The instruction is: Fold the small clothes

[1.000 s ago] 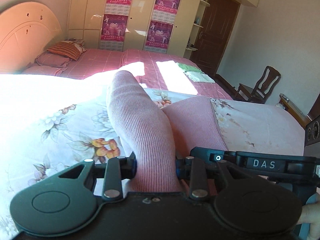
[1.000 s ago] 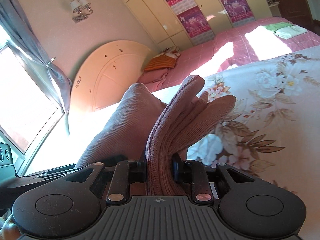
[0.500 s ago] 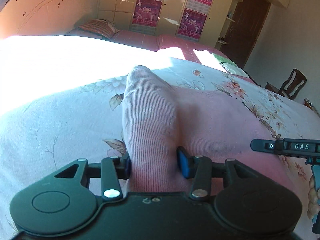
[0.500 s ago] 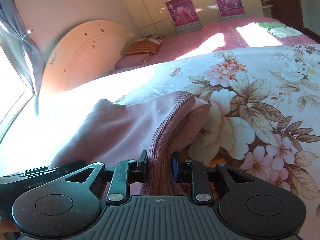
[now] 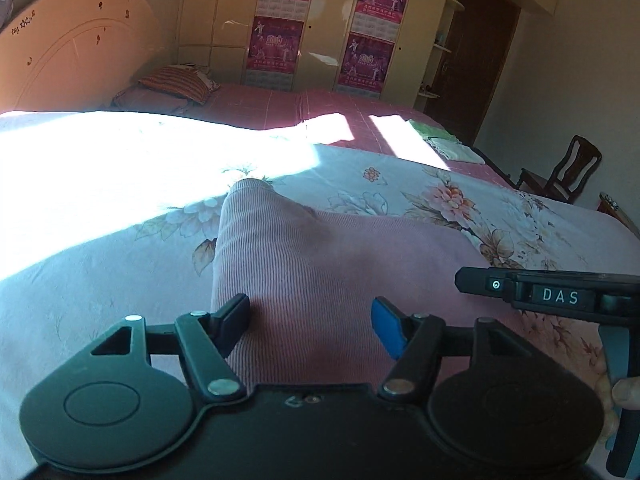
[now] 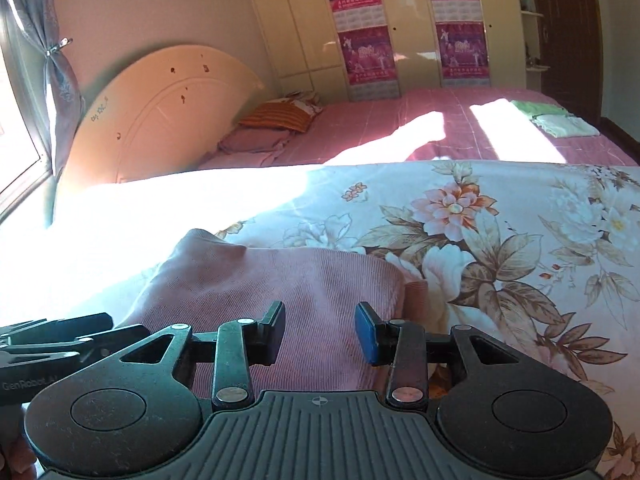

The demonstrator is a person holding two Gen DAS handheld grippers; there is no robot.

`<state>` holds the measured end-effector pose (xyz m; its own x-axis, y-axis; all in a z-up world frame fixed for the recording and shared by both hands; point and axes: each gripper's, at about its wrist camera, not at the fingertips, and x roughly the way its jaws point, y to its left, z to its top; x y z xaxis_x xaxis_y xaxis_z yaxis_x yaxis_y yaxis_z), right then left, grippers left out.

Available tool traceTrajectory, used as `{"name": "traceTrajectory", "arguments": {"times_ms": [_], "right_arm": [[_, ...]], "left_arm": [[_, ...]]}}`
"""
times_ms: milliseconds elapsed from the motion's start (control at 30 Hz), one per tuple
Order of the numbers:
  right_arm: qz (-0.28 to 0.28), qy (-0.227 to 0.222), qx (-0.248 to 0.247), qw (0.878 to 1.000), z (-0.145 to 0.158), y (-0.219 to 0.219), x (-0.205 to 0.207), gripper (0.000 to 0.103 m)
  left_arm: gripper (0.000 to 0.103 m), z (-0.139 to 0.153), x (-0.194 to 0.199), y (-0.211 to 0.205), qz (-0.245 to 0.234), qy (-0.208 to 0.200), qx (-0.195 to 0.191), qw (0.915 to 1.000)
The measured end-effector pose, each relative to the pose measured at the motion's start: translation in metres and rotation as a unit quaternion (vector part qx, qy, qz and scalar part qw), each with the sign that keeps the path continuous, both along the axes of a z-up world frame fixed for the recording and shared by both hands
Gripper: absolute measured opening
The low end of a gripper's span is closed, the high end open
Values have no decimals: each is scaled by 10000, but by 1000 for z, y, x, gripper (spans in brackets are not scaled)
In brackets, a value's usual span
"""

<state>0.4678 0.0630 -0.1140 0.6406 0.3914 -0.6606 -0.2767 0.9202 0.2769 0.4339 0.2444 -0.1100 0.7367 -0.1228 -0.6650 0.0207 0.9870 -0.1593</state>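
Since a second ago the pink knit garment (image 5: 320, 264) has dropped from hanging between your grippers to lying on the floral bedspread (image 5: 460, 200), and both sets of jaws have just been opening. Left wrist view: your left gripper (image 5: 310, 322) is released, pads clear of the cloth, though the fabric runs between them; back straight out so you don't drag the fold. Right wrist view: your right gripper (image 6: 320, 332) is likewise let go, the garment's folded edge beneath it; lift clear, then check the lower layer poking out at the right edge
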Motion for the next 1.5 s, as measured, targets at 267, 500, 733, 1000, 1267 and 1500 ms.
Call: {"name": "traceTrajectory", "arguments": {"times_ms": [267,500,733,1000,1267,1500], "right_arm": [[-26,90,-30,10000,0,-13,-13,37],[468,-36,-73,9989,17,7,-89,37],[71,455,-172,9988,-24,-7,-103,37],[-255,398,-21,9989,0,-5,-124,37],[-531,491,169,9972,11,-15,-143,39],[-711,487,114,9962,10,-24,-152,53]], "left_arm": [[67,17,-31,6,63,-173,-22,9998],[70,7,-86,2,-81,-45,144,9999],[74,-15,-85,-6,-165,155,381,9990],[91,-1,-99,-6,-198,251,371,9988],[102,-9,-90,-20,-183,742,550,9956],[103,-33,-69,-20,208,1527,629,9861]]}}
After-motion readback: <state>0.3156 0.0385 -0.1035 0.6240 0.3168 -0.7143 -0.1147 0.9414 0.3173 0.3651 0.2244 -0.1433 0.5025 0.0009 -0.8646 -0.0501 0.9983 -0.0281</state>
